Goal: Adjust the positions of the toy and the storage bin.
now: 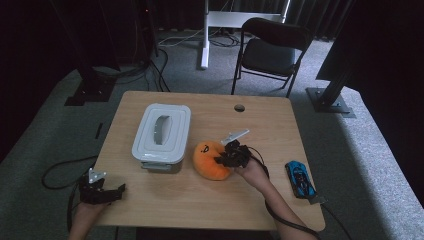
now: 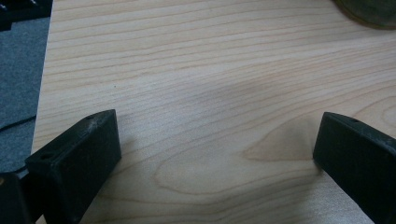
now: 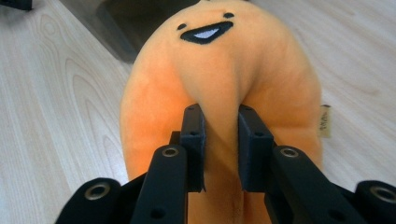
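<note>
An orange plush toy (image 1: pixel 210 161) with a black smiling mouth lies on the wooden table (image 1: pixel 210 205) near its middle. My right gripper (image 1: pixel 223 159) is shut on it: in the right gripper view its two black jaws pinch a fold of the orange plush toy (image 3: pixel 261 60) between them at my right gripper (image 3: pixel 221 121). My left gripper (image 1: pixel 107 192) rests at the table's front left corner. Its jaws stand wide apart over bare wood in the left gripper view, my left gripper (image 2: pixel 215 140) holding nothing.
A white lidded box (image 1: pixel 161 132) with a handle stands left of the plush. A blue toy car (image 1: pixel 300 178) lies at the right front edge. A cable hole (image 1: pixel 239 107) sits near the far edge. A black chair (image 1: pixel 270 50) stands beyond the table.
</note>
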`<state>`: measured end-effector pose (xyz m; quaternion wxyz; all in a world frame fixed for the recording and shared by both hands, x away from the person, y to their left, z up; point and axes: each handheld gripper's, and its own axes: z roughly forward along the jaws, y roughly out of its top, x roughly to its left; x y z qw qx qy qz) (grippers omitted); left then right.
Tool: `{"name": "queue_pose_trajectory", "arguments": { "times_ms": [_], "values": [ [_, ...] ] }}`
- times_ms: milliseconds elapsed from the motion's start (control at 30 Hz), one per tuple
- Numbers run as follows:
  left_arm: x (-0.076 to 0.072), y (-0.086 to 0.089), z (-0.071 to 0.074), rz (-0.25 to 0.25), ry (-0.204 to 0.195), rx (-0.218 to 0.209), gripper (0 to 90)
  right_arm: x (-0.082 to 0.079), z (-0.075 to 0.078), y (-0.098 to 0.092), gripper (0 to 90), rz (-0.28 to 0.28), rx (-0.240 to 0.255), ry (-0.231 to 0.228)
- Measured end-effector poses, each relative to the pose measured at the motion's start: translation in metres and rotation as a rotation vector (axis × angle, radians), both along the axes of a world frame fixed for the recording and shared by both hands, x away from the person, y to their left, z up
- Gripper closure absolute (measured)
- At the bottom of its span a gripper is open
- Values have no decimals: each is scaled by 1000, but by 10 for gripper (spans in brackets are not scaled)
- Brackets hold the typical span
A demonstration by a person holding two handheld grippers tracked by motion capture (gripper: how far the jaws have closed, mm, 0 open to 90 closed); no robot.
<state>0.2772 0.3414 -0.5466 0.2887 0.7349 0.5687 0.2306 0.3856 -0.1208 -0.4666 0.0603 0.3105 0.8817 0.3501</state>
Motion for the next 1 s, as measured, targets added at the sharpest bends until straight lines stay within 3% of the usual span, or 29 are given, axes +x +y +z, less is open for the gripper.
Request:
{"name": "queue_pose_trajectory", "arguments": {
  "times_ms": [367,533,800,1000],
  "values": [
    [0,0,0,0,0,0,12,4,15,-20,781,-59,40,-23],
    [0,0,0,0,0,0,12,6,26,-40,782,-132,76,-45],
    [0,0,0,0,0,0,12,12,46,-79,781,-261,78,-86],
    [0,0,0,0,0,0,12,19,50,-112,781,-364,86,-90]
  ]
}}
